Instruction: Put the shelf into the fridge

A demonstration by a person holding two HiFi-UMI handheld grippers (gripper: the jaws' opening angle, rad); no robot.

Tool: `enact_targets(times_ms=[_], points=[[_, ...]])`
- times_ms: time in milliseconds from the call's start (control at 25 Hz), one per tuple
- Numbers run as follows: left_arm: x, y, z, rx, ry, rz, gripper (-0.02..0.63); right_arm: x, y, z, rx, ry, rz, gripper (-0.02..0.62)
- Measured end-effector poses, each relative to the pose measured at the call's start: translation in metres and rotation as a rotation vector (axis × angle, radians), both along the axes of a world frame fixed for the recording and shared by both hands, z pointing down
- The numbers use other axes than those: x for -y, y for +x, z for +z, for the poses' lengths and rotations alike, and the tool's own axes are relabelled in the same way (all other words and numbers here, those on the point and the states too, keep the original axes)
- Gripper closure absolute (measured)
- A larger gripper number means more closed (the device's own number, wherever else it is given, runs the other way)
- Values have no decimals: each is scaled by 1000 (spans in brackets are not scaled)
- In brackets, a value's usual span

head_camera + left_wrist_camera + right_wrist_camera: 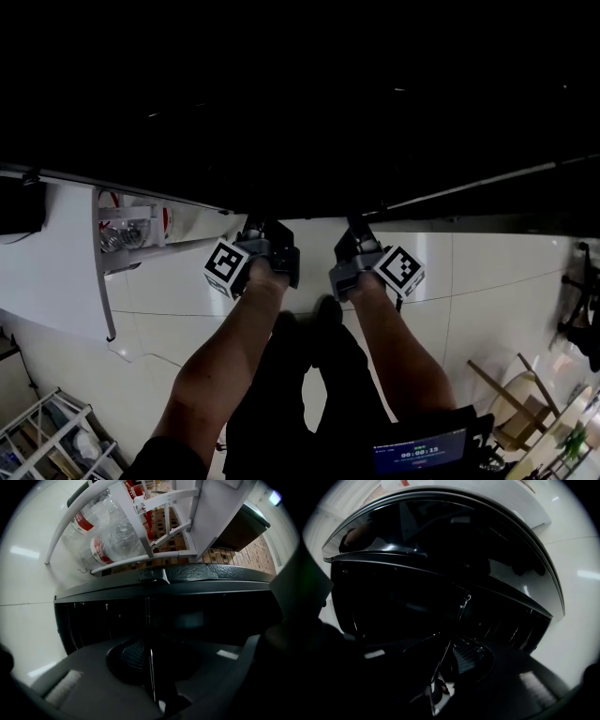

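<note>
A large dark glass shelf [300,112] fills the upper half of the head view, with its near edge running just above both grippers. My left gripper [267,234] and right gripper [359,234] grip that near edge side by side, both arms stretched forward. In the left gripper view the shelf's black frame [187,616] lies across the picture and its thin pane runs between the closed jaws of the left gripper [151,667]. In the right gripper view the glossy pane [417,573] curves overhead and the right gripper [440,667] is clamped on its edge.
A white fridge door [56,272] stands open at the left, with clear bottles [127,230] in its rack; the same bottles [108,536] show behind the shelf. White tiled floor [487,281] lies below. A wire rack [47,431] is at the lower left, a wooden stool [525,403] at the lower right.
</note>
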State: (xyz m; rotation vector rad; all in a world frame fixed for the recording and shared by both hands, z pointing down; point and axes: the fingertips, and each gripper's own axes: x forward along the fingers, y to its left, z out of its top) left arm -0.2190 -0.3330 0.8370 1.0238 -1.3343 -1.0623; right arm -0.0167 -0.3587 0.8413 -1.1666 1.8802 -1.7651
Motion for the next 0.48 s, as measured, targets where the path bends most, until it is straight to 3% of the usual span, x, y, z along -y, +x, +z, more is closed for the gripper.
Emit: enact_targets(times_ms=[80, 160, 320, 480], points=[[-11, -3, -6, 25, -10, -4, 564, 3, -5, -5, 44, 20, 22, 535], [-21, 1, -10, 30, -13, -3, 508, 3, -4, -6, 72, 12, 68, 537], [-28, 19, -6, 39, -41, 57, 581, 0, -1, -6, 80, -13, 109, 545], [-25, 18, -4, 50, -38, 56, 581, 2, -4, -7, 90, 20, 106, 543]])
